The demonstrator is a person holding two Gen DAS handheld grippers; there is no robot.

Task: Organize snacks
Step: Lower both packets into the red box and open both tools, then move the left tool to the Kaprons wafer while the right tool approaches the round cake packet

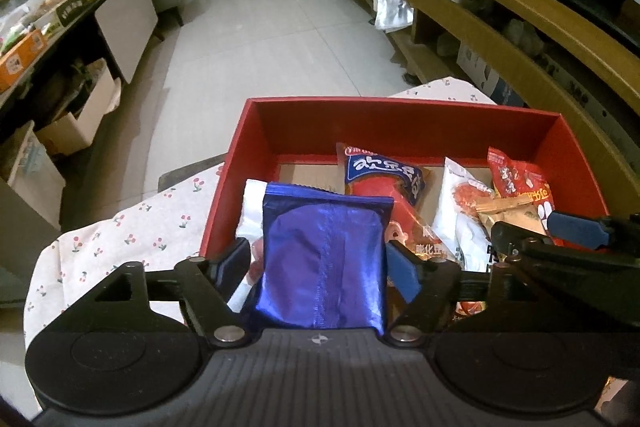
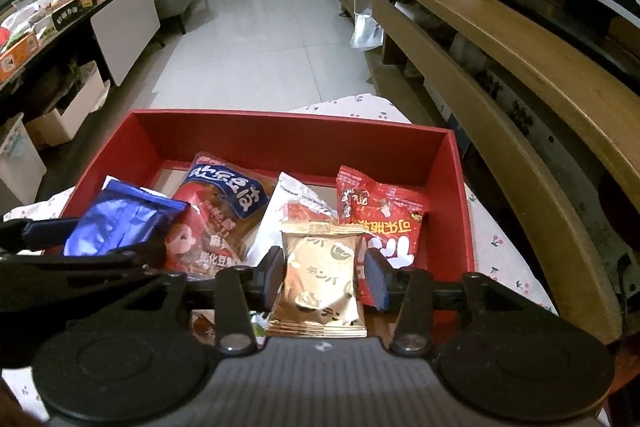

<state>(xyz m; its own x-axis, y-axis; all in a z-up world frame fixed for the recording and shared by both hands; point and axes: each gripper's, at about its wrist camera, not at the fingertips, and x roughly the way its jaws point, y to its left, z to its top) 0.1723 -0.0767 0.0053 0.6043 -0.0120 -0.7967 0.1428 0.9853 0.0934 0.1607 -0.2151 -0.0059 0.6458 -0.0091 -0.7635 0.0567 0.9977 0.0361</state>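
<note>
Left gripper [image 1: 320,263] spread around shiny blue foil packet [image 1: 324,259]; right gripper [image 2: 322,277] loosely flanking gold snack pouch [image 2: 320,275], over red cardboard box [image 2: 304,131]

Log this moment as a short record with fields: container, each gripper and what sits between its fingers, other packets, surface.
container: red box, open top, snacks inside
left gripper: blue foil packet between its fingers, gaps at both pads, over the box
right gripper: gold packet between its fingers, gaps at both pads, over the box
other packets: red-and-blue bag, white packet, red packet, all lying in the box
surface: cherry-print cloth under the box
</note>
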